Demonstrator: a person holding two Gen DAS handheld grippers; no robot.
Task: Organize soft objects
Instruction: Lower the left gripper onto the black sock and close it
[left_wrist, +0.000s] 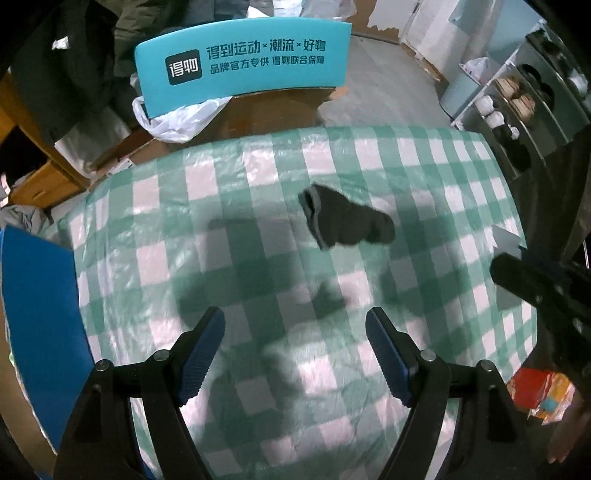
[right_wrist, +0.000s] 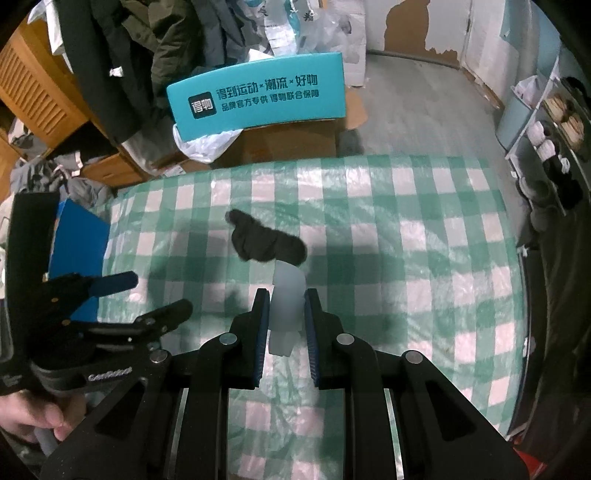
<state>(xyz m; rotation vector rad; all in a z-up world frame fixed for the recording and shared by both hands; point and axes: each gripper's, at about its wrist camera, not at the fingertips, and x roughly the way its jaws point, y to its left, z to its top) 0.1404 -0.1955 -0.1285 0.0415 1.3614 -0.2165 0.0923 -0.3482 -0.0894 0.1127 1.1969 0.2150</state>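
Note:
A dark grey sock lies crumpled on the green and white checked cloth, near the table's middle; it also shows in the right wrist view. My left gripper is open and empty, held above the cloth short of the sock. It shows at the left of the right wrist view. My right gripper is shut on a pale whitish soft piece that sticks up between its fingers, just in front of the sock. The right gripper's black body shows at the right edge of the left wrist view.
A teal box with printed characters stands behind the table on cardboard, with a white plastic bag. A blue board is at the table's left. Shelves with small items stand at the right. A red packet lies low right.

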